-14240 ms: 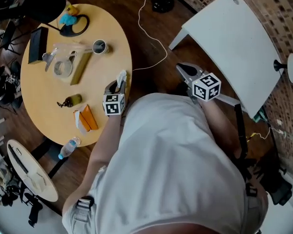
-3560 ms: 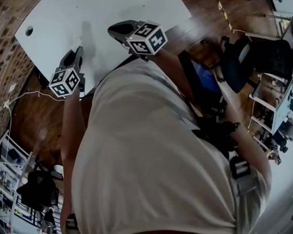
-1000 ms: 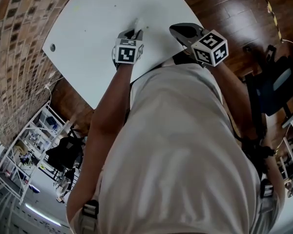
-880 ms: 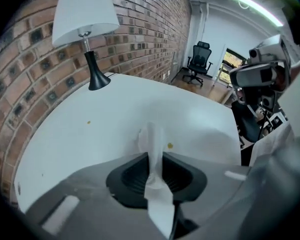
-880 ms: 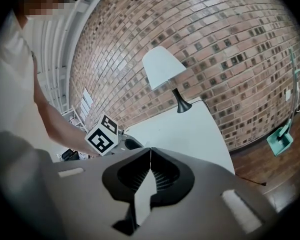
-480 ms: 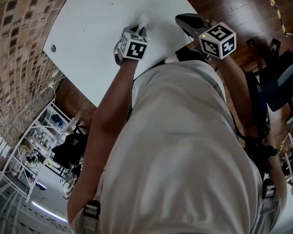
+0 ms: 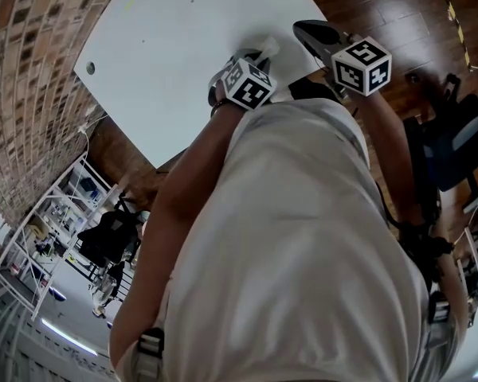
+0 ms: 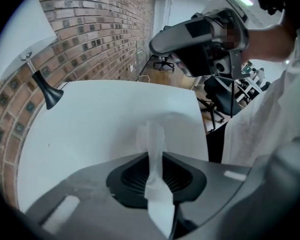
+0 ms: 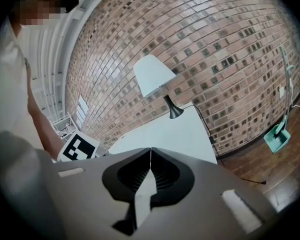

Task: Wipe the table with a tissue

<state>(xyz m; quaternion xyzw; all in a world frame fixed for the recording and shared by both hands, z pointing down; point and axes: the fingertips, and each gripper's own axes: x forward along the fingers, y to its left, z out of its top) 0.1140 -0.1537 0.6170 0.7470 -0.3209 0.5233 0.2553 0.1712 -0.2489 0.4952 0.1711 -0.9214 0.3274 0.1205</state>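
A white tissue (image 8: pixel 153 149) is pinched between the jaws of my left gripper (image 8: pixel 153 158), and its free end sticks out onto the white table (image 8: pixel 90 129). In the head view the left gripper (image 7: pixel 257 56) points steeply down at the table (image 7: pixel 183 46) near its front edge, with the tissue (image 7: pixel 268 47) at its tip. My right gripper (image 7: pixel 309 30) hovers just right of it over the table's corner. Its jaws (image 9: pixel 150 150) meet in a thin line with nothing between them. The right gripper (image 8: pixel 200 34) also shows large in the left gripper view.
A lamp (image 9: pixel 157 79) with a white shade stands at the table's far end against a brick wall (image 9: pixel 215 39). Office chairs (image 7: pixel 454 134) stand on the wooden floor to the right. Shelving (image 7: pixel 56 229) stands lower left. A small hole (image 7: pixel 90 68) marks the table's left part.
My left gripper has slid to the right along the table's front edge with the tissue and has rolled. The right gripper has shifted slightly right and stays shut.
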